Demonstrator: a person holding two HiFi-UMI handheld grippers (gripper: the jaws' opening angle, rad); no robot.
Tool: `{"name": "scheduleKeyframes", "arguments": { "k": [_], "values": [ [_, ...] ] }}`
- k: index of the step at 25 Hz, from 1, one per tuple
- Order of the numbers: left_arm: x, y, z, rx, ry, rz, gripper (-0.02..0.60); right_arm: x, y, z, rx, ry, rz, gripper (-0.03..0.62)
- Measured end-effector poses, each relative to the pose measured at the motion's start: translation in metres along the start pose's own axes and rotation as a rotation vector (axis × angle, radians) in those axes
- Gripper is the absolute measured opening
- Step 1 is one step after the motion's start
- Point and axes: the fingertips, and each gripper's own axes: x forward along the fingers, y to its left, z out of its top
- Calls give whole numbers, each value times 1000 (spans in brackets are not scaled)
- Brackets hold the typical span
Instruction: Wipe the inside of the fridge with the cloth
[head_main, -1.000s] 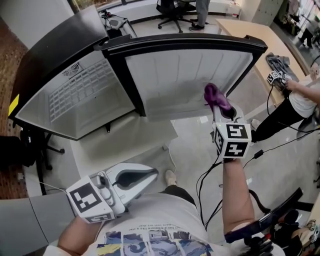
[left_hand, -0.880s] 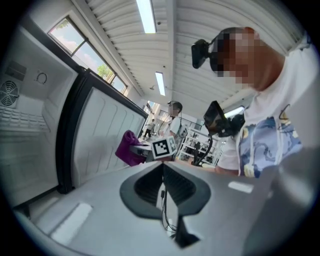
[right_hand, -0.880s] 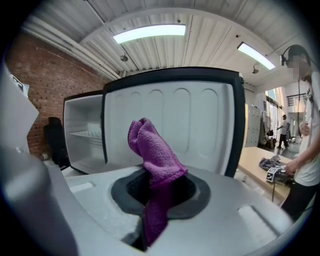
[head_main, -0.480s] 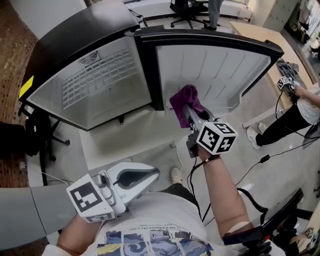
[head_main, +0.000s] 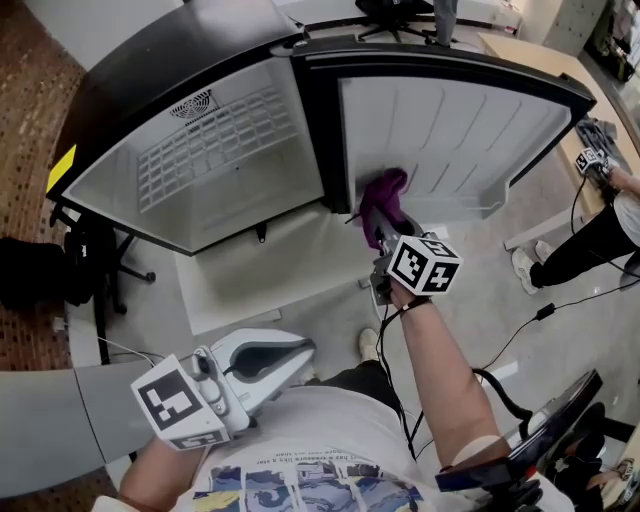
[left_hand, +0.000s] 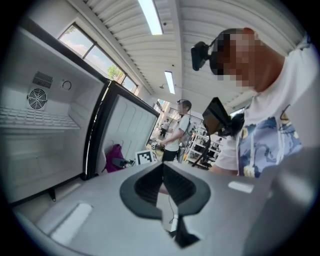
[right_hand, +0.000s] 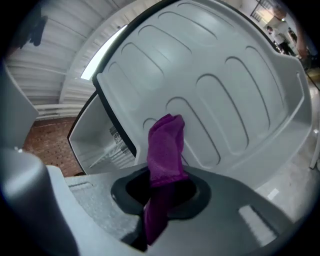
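Grey floor (head_main: 500, 290) surrounds the open fridge (head_main: 230, 160), where your right gripper (head_main: 380, 235), fingers (right_hand: 200, 192) clamped on the purple cloth (head_main: 383, 195), holds it up near the inner door panel (head_main: 460, 130) by the hinge, apparently to wipe there, while your left gripper (head_main: 303, 351) hangs low by your body, closed on nothing.

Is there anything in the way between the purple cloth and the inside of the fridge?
No, nothing visible blocks it. The fridge door stands wide open, and the right gripper holds the purple cloth up by the door's inner panel, near the hinge edge. The open compartment with its wire shelf lies to the left.
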Motion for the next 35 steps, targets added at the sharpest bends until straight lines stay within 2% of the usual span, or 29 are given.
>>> {"name": "scheduleKeyframes", "arguments": {
  "k": [5, 10, 35],
  "values": [
    [2, 2, -1, -3, 14, 1, 8, 5, -3, -6, -138, 37, -62, 52],
    [11, 4, 0, -1, 28, -6, 8, 1, -21, -7, -211, 58, -130, 52],
    [90, -20, 12, 14, 50, -97, 8, -65, -122, 32, -289, 57, -307, 52]
  ]
}}
